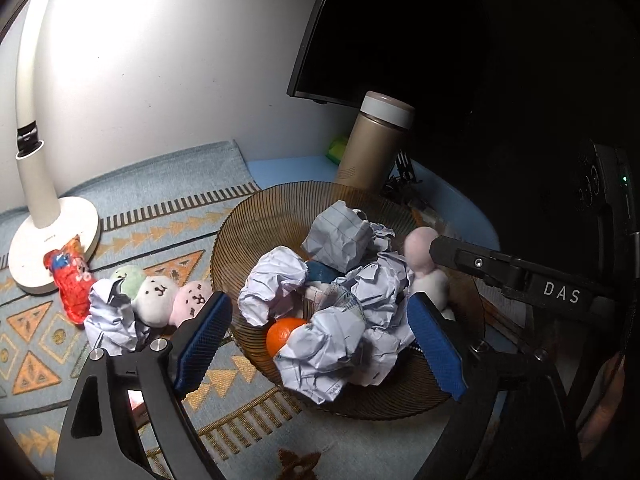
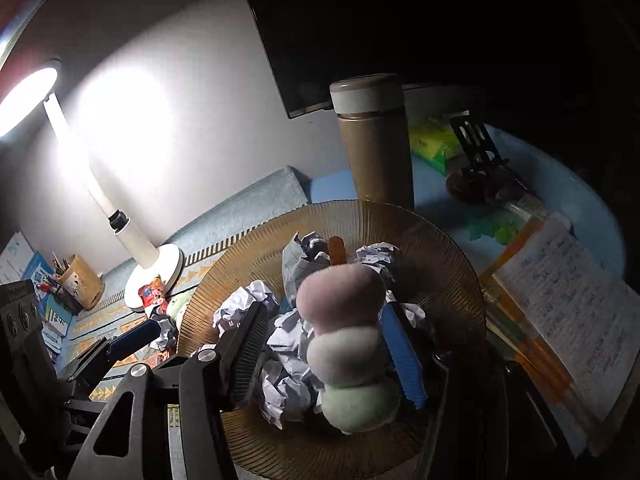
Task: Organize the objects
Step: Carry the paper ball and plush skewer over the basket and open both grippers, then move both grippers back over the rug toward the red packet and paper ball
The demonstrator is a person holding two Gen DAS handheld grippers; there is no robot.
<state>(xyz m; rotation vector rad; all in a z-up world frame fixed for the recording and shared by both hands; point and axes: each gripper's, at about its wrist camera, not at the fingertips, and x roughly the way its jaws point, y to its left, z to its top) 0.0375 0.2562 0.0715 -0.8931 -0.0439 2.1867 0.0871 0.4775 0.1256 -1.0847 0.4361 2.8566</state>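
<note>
This looks like a home study desk: a lit desk lamp (image 2: 24, 96), a dark monitor (image 1: 348, 40), an open handwritten notebook (image 2: 568, 304), a pen holder (image 2: 78, 284) and a thermos (image 2: 374, 140).

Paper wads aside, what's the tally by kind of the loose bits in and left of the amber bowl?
Three-ball plush dango skewers: 2 (one on the mat, one between the open jaws of the right gripper)
Round orange fruit: 1
Red snack packet: 1
Half-buried blue item, kind unclear: 1
Total: 5
</note>
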